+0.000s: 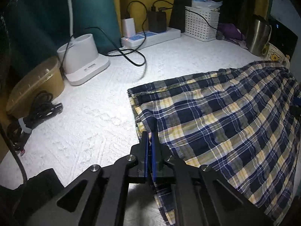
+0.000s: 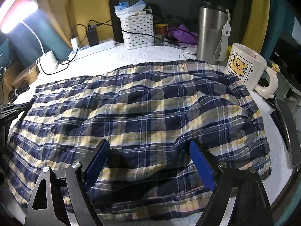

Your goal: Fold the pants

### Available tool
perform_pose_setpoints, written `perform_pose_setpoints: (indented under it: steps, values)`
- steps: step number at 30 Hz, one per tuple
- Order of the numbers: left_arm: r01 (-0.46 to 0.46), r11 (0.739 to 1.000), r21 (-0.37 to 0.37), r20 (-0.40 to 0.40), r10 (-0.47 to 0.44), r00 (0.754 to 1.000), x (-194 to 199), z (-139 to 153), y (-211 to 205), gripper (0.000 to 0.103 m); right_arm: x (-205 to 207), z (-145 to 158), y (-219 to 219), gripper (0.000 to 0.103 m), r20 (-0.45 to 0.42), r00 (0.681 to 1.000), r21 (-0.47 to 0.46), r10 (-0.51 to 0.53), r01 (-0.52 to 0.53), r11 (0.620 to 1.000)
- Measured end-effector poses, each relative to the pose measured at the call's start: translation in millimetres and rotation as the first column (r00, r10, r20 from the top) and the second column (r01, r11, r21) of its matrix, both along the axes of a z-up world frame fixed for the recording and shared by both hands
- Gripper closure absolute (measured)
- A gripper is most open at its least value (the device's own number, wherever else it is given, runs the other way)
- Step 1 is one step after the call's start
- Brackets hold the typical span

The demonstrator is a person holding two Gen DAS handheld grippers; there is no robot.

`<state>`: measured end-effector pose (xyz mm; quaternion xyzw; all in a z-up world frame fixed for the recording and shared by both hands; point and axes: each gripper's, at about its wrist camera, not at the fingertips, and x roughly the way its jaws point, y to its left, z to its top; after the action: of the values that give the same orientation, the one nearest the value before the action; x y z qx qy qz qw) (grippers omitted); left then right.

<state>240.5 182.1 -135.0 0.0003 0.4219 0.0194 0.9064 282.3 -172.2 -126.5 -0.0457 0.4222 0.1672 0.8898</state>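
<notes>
The pants [image 1: 216,116] are blue, white and yellow plaid and lie spread over the white table cover [image 1: 90,116]. In the left wrist view my left gripper [image 1: 150,134] is shut on the pants' near left edge, with a pinch of cloth between its blue pads. In the right wrist view the pants [image 2: 143,103] fill the middle of the picture. My right gripper [image 2: 148,146] stands open just above the cloth near its front edge, and nothing is between its blue fingers [image 2: 197,152]. Part of the left gripper shows at that view's left edge.
A white lamp base [image 1: 82,60], a power strip [image 1: 150,37] with chargers and cables, and a white basket [image 1: 201,24] stand at the back. A steel tumbler [image 2: 211,33] and a bear mug [image 2: 248,69] stand at the right. A lidded tub [image 1: 35,84] and coiled cable [image 1: 37,111] sit left.
</notes>
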Motion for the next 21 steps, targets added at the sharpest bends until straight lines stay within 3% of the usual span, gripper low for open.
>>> perform_pose_setpoints:
  steps: [5,12,14,16,17,21]
  values:
    - [-0.043,0.997,0.062,0.004,0.042,0.999,0,2,-2,0.101,-5,-1,-5,0.016,-0.002,1.000,0.005,-0.009,0.009,1.000]
    - [-0.068,0.997,0.031,0.021,0.068,0.997,-7,19,-3,0.097,-17,11,-24,0.016,0.025,0.999,0.019,-0.038,0.038,0.999]
    - [-0.078,0.996,0.034,0.039,0.077,0.996,-13,27,-6,0.090,-22,14,-29,0.016,0.031,0.998,0.024,-0.050,0.049,0.999]
    - [-0.078,0.997,0.016,0.063,0.077,0.995,-18,35,-9,0.060,-27,18,-34,0.015,0.037,0.998,0.028,-0.057,0.056,0.998]
    - [-0.078,0.997,0.001,0.078,0.077,0.994,-22,39,-11,0.055,-30,19,-36,0.015,0.041,0.997,0.031,-0.061,0.059,0.998]
    - [-0.061,0.998,-0.030,0.100,0.063,0.993,-33,47,-24,0.051,-42,22,-48,0.003,0.051,0.995,0.044,-0.081,0.079,0.996]
